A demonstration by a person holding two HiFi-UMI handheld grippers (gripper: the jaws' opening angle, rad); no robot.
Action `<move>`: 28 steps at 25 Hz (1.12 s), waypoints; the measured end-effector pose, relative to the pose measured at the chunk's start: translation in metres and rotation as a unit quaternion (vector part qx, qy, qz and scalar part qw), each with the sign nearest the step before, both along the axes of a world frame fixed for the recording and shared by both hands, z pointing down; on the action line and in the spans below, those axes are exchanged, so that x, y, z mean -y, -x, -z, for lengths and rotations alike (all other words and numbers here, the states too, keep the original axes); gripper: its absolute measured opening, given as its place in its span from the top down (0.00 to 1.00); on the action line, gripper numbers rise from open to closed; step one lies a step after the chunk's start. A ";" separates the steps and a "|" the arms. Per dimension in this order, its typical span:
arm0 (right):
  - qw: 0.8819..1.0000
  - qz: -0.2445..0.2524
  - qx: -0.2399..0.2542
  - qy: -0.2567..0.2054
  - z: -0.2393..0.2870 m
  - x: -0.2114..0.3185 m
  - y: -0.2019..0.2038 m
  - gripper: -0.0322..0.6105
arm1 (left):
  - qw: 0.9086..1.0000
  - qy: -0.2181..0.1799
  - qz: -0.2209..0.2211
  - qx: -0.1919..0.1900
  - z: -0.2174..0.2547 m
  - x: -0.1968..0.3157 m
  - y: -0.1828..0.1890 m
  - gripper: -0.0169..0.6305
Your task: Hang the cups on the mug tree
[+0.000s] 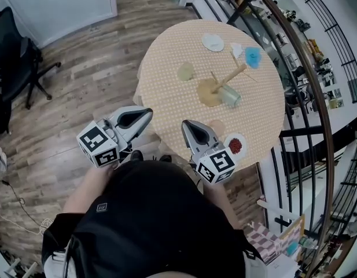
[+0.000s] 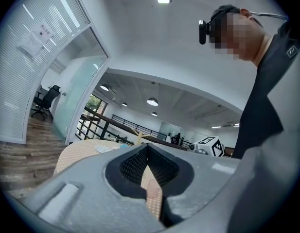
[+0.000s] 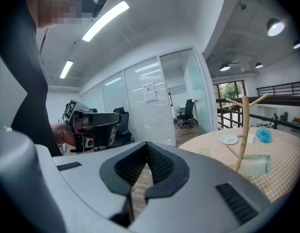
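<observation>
Though mug tree (image 3: pixel 244 130) stands, cup (image 3: pixel 255 165) lies sideways — seemingly.

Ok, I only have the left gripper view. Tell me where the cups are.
Observer: A pale cup lies on its side by the foot of the mug tree.
Operator: Give me the next one.
Observer: A blue cup sits past the tree, near the far edge of the table.
Operator: Now report the other gripper's jaws.
Observer: The right gripper is shut, with nothing between its jaws.
</observation>
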State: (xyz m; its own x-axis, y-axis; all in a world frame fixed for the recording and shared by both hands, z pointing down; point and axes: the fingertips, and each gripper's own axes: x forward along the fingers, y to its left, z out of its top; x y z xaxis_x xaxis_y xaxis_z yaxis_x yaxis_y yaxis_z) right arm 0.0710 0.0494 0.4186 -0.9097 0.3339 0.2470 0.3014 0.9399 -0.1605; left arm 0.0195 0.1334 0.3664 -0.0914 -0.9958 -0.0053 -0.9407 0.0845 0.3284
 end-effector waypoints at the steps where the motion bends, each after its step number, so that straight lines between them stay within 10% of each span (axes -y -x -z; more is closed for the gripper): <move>1: 1.000 0.000 -0.001 0.002 -0.001 0.000 -0.003 0.93 | 1.000 0.000 0.000 -0.002 -0.001 0.002 -0.002 0.97; 15: 0.998 -0.054 0.017 0.012 -0.010 0.062 -0.051 0.93 | 0.998 0.021 -0.040 0.040 0.008 0.070 -0.015 0.96; 28: 0.977 -0.211 0.002 0.021 -0.020 0.090 0.034 0.93 | 0.973 0.026 -0.220 0.059 -0.009 0.122 0.065 0.96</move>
